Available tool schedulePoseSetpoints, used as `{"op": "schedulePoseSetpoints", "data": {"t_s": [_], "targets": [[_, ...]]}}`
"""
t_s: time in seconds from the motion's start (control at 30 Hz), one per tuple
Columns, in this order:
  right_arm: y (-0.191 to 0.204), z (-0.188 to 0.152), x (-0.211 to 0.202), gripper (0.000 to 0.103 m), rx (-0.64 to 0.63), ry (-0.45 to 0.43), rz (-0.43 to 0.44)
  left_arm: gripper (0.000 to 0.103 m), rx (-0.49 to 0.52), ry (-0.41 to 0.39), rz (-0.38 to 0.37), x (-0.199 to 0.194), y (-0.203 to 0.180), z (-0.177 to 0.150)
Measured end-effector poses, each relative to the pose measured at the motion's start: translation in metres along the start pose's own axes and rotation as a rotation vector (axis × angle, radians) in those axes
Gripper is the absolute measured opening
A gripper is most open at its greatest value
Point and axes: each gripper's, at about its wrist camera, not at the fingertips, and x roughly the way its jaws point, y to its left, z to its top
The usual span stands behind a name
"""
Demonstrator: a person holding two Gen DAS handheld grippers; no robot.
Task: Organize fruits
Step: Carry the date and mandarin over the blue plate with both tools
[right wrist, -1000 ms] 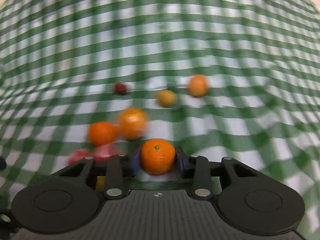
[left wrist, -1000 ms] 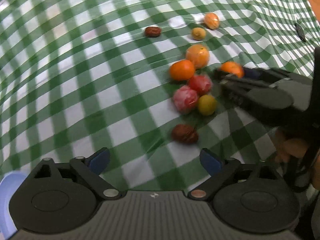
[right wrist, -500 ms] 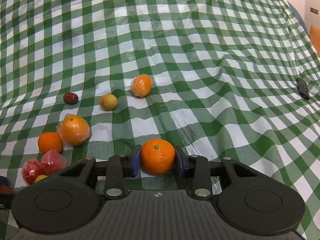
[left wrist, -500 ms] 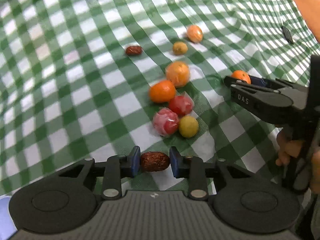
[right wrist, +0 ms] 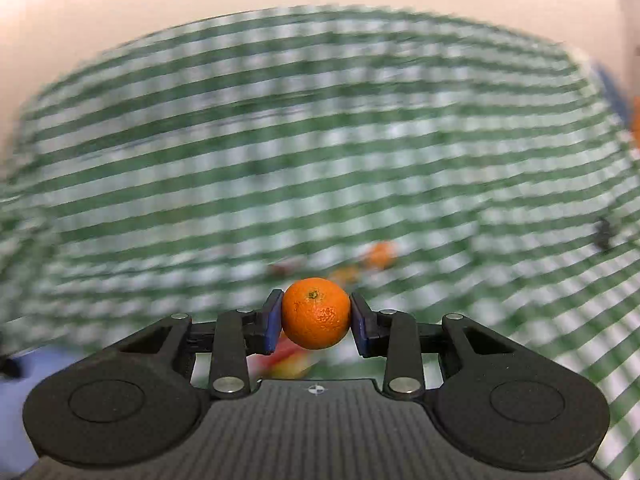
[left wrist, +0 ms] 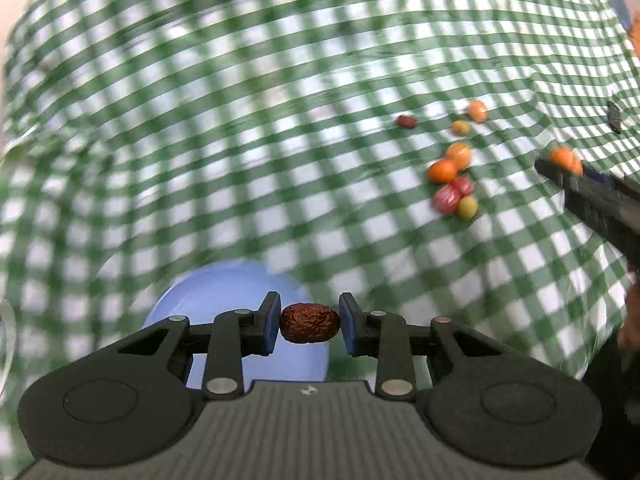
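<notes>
While both views are smeared by blur, the counts can be read from the left wrist view. Seven loose fruits lie on the green-checked tabletop [left wrist: 280,152] at about two o'clock: one dark red date [left wrist: 407,121] farthest left, one small orange fruit [left wrist: 477,111] with one small yellowish fruit [left wrist: 461,127] just beside it, then a tight cluster of two oranges [left wrist: 442,171], two red fruits [left wrist: 447,199] and one yellow-green fruit [left wrist: 467,207]. One blue plate [left wrist: 224,296] sits at six o'clock, partly behind the left claw [left wrist: 309,323]. One small dark object [left wrist: 613,114] lies at three o'clock, too blurred to identify.

That left claw is closed to a narrow gap, its two blue pads pressing the ends of a wrinkled brown date [left wrist: 309,323], which hangs over the plate's right part. It points forward and slightly down across the cloth.

At three o'clock in the same view the right claw [left wrist: 562,160] reaches in from the edge, raised above the cloth, well apart from the cluster, with an orange held at its tip.

From its own camera, the right claw [right wrist: 316,314] is partly closed, pads gripping both sides of one mandarin [right wrist: 316,314], stem scar up. Behind it, blurred fruit streaks show at twelve o'clock on the cloth; how many I cannot tell.
</notes>
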Motion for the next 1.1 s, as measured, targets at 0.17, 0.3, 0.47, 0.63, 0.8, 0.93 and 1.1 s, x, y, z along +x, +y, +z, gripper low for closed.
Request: {"op": "schedulePoseSetpoints", "data": {"t_s": [0.17, 0.3, 0.47, 0.63, 0.8, 0.93, 1.1], "targets": [[0.061, -0.018, -0.046, 0.036, -0.025, 0.129, 0.216, 0.035, -0.055, 0.006, 0.025, -0.041, 0.034, -0.035], [0.108, -0.025, -0.081, 0.036, -0.102, 0.161, 0.316, 0.035, -0.087, -0.009, 0.042, -0.069, 0.049, -0.063], [0.149, -0.025, -0.119, 0.036, -0.232, 0.153, 0.354, 0.035, -0.187, -0.060, 0.029, -0.102, 0.075, -0.099], [0.167, -0.034, -0.141, 0.036, -0.286, 0.174, 0.355, 0.035, -0.243, -0.062, 0.021, -0.115, 0.092, -0.126], [0.179, -0.054, -0.151, 0.036, -0.317, 0.218, 0.368, 0.035, -0.266, -0.071, 0.023, -0.121, 0.104, -0.142], [0.188, -0.057, -0.153, 0.036, -0.350, 0.217, 0.373, 0.035, -0.292, -0.086, 0.014, -0.124, 0.110, -0.147], [0.190, -0.057, -0.154, 0.036, -0.356, 0.222, 0.371, 0.035, -0.304, -0.089, 0.005, -0.121, 0.114, -0.146]]}}
